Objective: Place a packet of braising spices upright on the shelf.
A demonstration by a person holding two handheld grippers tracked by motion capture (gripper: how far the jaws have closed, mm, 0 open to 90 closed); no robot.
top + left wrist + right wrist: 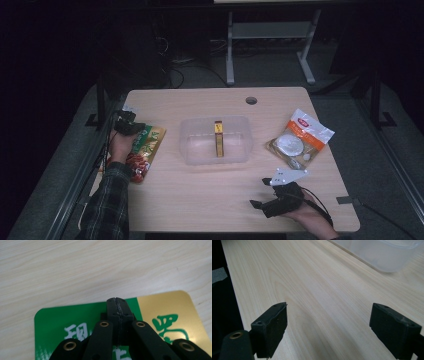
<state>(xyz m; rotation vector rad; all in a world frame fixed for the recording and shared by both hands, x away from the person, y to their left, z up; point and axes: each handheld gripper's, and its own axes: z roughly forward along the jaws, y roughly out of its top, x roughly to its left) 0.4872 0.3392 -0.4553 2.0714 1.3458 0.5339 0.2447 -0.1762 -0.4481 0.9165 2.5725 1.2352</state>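
Pick-up step: left gripper, jaws together, sits over the green-gold-red flat snack packet at the table's left edge, prob. pinching it. Next: lift to the clear plastic tub. Right gripper idle, jaws apart.

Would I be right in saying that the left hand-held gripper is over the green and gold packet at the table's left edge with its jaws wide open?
Not quite. The left hand-held gripper is indeed over the green and gold packet at the table's left edge, but its jaws are shut, pressed together at the tips. The left gripper view shows this plainly.
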